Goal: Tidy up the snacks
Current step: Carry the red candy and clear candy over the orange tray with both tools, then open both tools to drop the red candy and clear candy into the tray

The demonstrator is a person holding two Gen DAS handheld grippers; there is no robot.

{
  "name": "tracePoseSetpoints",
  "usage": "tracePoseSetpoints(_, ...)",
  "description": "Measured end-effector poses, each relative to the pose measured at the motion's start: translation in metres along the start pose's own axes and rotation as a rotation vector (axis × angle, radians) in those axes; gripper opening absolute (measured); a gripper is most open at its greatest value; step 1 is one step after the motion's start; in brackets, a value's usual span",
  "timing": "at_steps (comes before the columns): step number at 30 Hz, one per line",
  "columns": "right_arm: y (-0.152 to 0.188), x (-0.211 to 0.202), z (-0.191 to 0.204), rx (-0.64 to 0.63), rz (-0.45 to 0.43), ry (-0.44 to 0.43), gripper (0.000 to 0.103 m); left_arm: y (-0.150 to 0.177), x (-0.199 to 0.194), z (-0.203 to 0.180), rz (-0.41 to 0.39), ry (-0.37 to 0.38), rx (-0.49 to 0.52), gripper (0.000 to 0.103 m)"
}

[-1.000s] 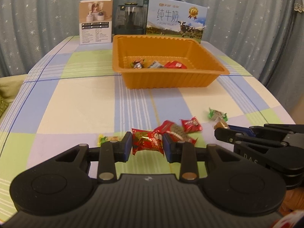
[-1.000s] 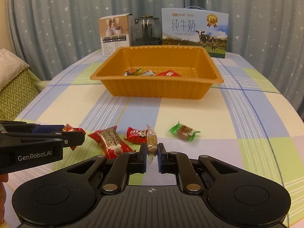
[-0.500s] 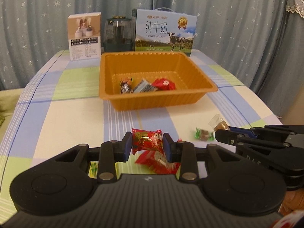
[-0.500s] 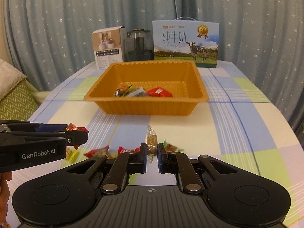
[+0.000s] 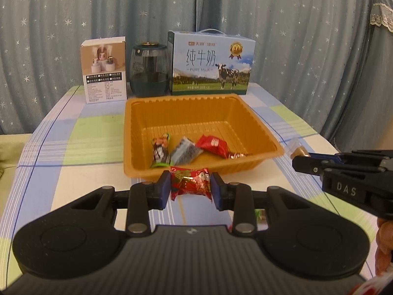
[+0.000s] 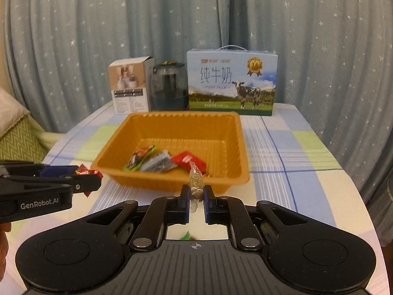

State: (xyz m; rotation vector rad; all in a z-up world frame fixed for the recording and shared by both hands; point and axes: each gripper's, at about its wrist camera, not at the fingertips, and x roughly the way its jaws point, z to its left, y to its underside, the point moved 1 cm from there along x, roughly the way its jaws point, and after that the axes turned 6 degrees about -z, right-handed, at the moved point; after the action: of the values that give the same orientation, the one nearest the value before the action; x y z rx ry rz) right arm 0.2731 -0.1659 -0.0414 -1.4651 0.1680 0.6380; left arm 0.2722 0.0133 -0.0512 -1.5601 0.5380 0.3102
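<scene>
My left gripper is shut on a red patterned candy packet, held in the air just before the near wall of the orange tray. My right gripper is shut on a clear-wrapped brown candy, held just before the tray's near wall. The tray holds three snacks: a green-ended one, a grey one and a red one. The right gripper shows at the right of the left wrist view. The left gripper shows at the left of the right wrist view.
Behind the tray stand a small white box, a dark jar and a blue milk carton. A green-wrapped candy lies on the checked tablecloth under my left gripper. Starred curtains hang behind. A cushioned seat is at left.
Both grippers have risen and moved forward toward the tray with their candies still held. The loose candies on the cloth have dropped out of sight below them.
</scene>
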Motion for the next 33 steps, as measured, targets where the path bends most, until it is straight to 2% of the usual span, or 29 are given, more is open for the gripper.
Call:
tracePoseSetpoints(9, -0.023, 0.032, -0.011, 0.031, -0.010, 0.004, 0.011, -0.025, 0.027, 0.007, -0.025, -0.013, 0.015, 0.031)
tracePoseSetpoints(16, -0.027, 0.060, -0.013, 0.046, 0.010, 0.000, 0.011, -0.039, 0.053, 0.019, -0.023, -0.034, 0.020, 0.031)
tracePoseSetpoints(33, -0.034, 0.114, -0.015, 0.066, 0.052, -0.007, 0.011, -0.046, 0.097, 0.037, 0.013, -0.050, -0.003, 0.031)
